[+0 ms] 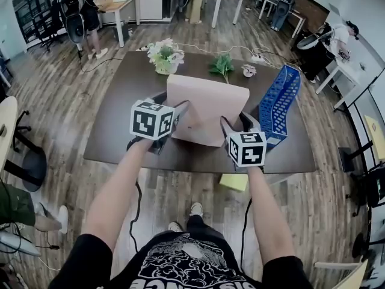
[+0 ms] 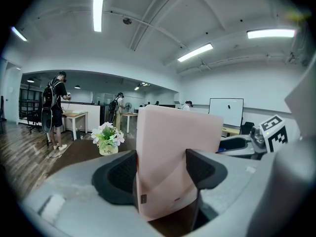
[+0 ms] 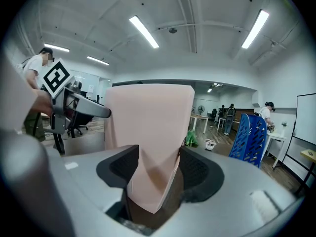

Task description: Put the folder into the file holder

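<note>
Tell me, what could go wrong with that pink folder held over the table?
The left gripper and right gripper pinch the pale pink folder only at its edges, so it might flop or slip. The blue perforated plastic file holder stands free on the dark brown table; a bump could tip it.

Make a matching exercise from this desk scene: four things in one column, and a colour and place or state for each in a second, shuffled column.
Column A
1. folder
2. file holder
3. flower pot
4. leafy sprig

Column B
a. blue, standing at the table's right side
b. green, at the table's far edge, near the middle
c. pale pink, upright, clamped by the left hand-held gripper and the right hand-held gripper
d. white blooms, near the table's far edge, left of the middle

Pairs: 1-c, 2-a, 3-d, 4-b
</note>
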`<state>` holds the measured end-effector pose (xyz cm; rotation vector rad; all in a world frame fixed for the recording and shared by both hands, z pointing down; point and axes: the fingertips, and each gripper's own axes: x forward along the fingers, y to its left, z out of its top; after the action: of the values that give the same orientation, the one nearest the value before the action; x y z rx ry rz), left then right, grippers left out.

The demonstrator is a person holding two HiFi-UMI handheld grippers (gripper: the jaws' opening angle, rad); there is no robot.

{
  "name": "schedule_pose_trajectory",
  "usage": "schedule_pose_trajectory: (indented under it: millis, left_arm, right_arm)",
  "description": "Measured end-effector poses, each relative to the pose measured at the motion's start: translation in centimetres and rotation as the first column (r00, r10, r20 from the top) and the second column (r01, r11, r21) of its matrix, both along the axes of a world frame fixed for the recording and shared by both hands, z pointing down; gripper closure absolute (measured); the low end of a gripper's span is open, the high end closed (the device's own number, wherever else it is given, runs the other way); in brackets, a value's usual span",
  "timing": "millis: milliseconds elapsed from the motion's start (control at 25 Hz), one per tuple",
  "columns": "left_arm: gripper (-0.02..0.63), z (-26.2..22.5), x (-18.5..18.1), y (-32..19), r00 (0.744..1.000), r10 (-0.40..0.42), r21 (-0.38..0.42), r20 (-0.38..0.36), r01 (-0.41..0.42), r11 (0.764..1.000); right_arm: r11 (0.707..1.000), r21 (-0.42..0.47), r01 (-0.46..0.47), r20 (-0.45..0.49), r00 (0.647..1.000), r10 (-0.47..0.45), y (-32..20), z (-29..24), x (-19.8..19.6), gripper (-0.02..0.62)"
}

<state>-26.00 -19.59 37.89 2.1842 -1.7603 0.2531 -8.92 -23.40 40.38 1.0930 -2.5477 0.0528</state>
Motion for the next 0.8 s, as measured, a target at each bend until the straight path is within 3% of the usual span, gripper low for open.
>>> schedule_pose_trajectory:
  millis: [480,800]
  left_arm:
    - [0.268,0.76,0.47,0.44,1.000,-0.020,-0.010,0.011,0.021,1.000]
    - [0.267,0.85,0.27,0.46,0.994,-0.109,0.010,-0.011,0.109,0.994]
  right_arm:
    - [0.999,-0.028,0.046,-0.015,0.999,-0.047,0.35,-0.01,-0.06,0.319]
    - [0.986,-0.016,0.169,0.030,0.985,-0.168,0.41,-0.38,-0.04,0.318]
